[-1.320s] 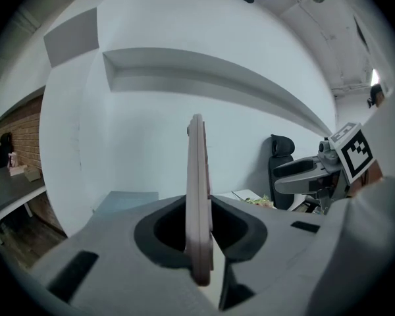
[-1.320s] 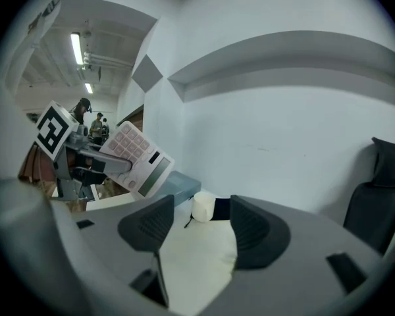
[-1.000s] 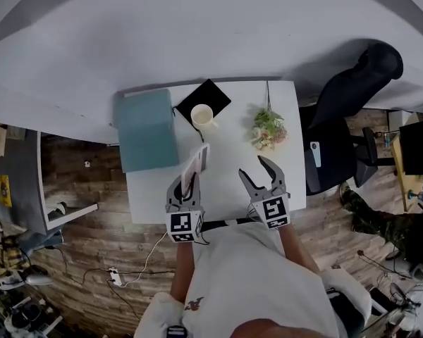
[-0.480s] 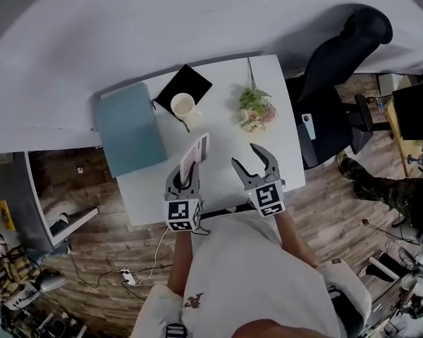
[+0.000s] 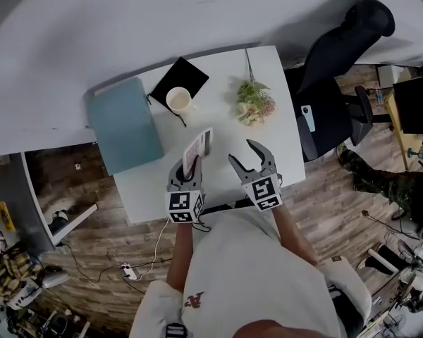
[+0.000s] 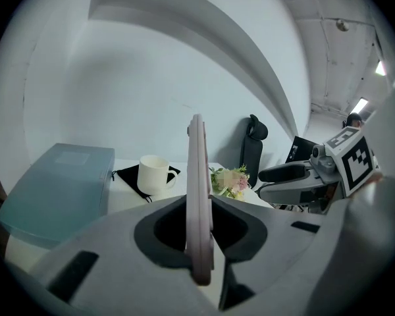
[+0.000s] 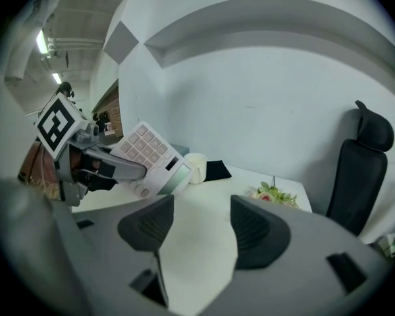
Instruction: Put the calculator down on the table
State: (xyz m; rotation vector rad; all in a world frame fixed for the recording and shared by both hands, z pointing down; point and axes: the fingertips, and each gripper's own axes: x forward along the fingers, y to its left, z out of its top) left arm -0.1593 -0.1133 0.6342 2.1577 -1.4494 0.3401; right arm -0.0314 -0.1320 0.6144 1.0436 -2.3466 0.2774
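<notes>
A pale pink calculator (image 5: 196,152) stands on edge above the white table (image 5: 225,129), clamped in my left gripper (image 5: 188,172), which is shut on its lower end. In the left gripper view the calculator (image 6: 197,196) shows edge-on between the jaws. From the right gripper view its keypad and display (image 7: 151,160) face me, tilted, with the left gripper (image 7: 112,168) holding it. My right gripper (image 5: 252,155) hovers open over the table's near right part, nothing between its jaws; in its own view the gripper (image 7: 201,226) shows only bare tabletop in the gap.
A teal box (image 5: 123,124) sits at the table's left. A white mug (image 5: 178,100) rests on a black pouch (image 5: 179,77) at the back. A flower bunch (image 5: 254,104) lies at the right. A black office chair (image 5: 335,62) stands beside the table.
Both grippers have sunk lower toward the table, the left one still carrying the calculator. The right gripper stays open.
</notes>
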